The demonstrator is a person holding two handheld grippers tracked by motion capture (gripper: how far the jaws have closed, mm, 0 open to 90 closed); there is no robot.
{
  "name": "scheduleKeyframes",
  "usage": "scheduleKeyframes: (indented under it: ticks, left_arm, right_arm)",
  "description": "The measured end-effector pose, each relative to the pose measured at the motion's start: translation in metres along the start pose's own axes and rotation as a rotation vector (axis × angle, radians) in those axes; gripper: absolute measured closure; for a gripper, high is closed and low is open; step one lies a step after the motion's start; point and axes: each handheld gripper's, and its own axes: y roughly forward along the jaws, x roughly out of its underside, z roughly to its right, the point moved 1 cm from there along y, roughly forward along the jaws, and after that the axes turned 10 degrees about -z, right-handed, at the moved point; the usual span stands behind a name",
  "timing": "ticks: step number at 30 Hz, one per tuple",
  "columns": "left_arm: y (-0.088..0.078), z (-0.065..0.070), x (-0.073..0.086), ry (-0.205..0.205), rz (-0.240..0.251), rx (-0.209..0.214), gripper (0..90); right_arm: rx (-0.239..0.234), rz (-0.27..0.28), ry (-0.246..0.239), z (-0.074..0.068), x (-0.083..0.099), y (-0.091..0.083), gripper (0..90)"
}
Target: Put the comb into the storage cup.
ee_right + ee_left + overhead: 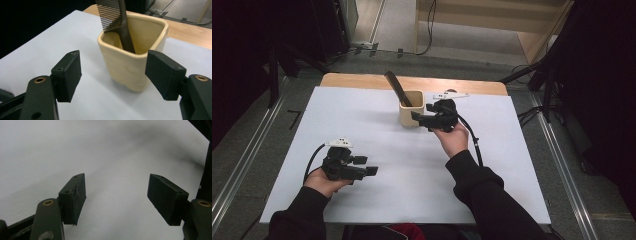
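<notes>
the right gripper (418, 118) is held near the far middle of the table (377, 125), its jaws spread wide and holding nothing. in the right gripper view the right gripper (113, 72) frames the cup (133, 62), which sits just ahead of the fingertips (71, 70) without touching them. the cup (411, 108) is cream, squarish, upright on the white sheet. a dark comb (117, 20) stands in it, handle down, teeth end up; in the high view the comb (397, 86) leans up and toward the far left, its long axis tilted off vertical. the left gripper (366, 166) sits at the near left, well apart from the cup. in its own view the left gripper (116, 195) gapes wide over bare white surface, gripping nothing.
</notes>
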Motion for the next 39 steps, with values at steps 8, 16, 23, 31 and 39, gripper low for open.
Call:
scheduleKeyframes:
  ticks: [8,16,23,31,39]
  left_arm:
    - [0.000,0.001,0.000,0.006,-0.004,-0.004,31.9]
    - [0.000,0.000,0.000,0.000,0.000,-0.003,31.9]
    - [0.000,0.000,0.000,0.003,-0.004,-0.003,31.9]
    - [0.000,-0.001,0.001,-0.002,-0.004,-0.006,31.9]
    - [0.000,-0.001,0.001,-0.002,-0.005,-0.005,31.9]
  right_arm:
    - [-0.014,0.002,0.004,0.001,0.011,-0.008,27.4]
    - [-0.023,0.010,-0.007,0.003,0.021,-0.016,26.7]
    - [-0.031,0.006,-0.012,0.003,0.032,-0.021,26.6]
    - [-0.043,0.013,-0.021,0.002,0.043,-0.024,26.6]
    - [-0.055,0.011,-0.024,0.003,0.052,-0.026,26.6]
